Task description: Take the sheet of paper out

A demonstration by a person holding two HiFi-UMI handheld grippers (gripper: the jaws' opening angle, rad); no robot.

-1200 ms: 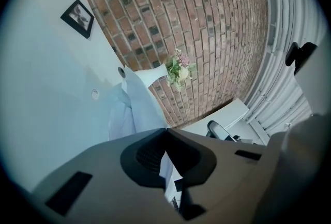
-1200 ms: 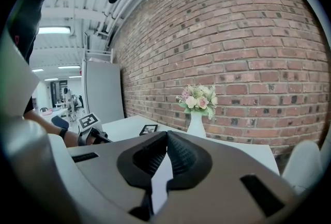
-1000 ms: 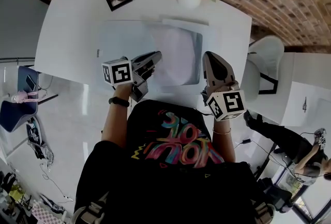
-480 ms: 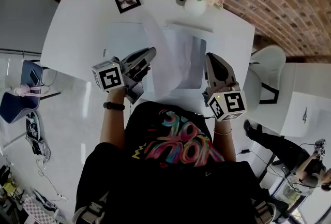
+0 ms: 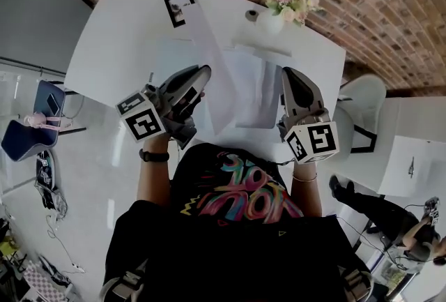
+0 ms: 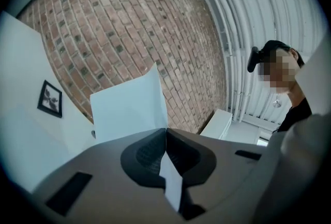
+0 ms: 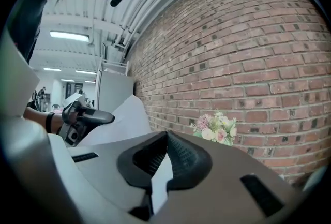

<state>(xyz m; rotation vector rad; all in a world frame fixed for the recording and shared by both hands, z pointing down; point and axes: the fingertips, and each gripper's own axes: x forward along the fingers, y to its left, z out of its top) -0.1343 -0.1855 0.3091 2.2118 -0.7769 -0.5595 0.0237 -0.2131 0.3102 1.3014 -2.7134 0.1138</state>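
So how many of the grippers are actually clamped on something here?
2. The left gripper is shut on the raised sheet of paper; the right gripper, across from it, is shut on a thin pale edge, apparently the sleeve.

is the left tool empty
No, the left tool is shut on the edge of the paper, which stands up beyond it.

Office: brick wall [image 5: 390, 8], white desk [image 5: 118, 42], chair [image 5: 362, 102].

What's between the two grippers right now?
In the head view, the sheet of paper, clamped by the left gripper, and the translucent sleeve, clamped by the right gripper, span that gap.
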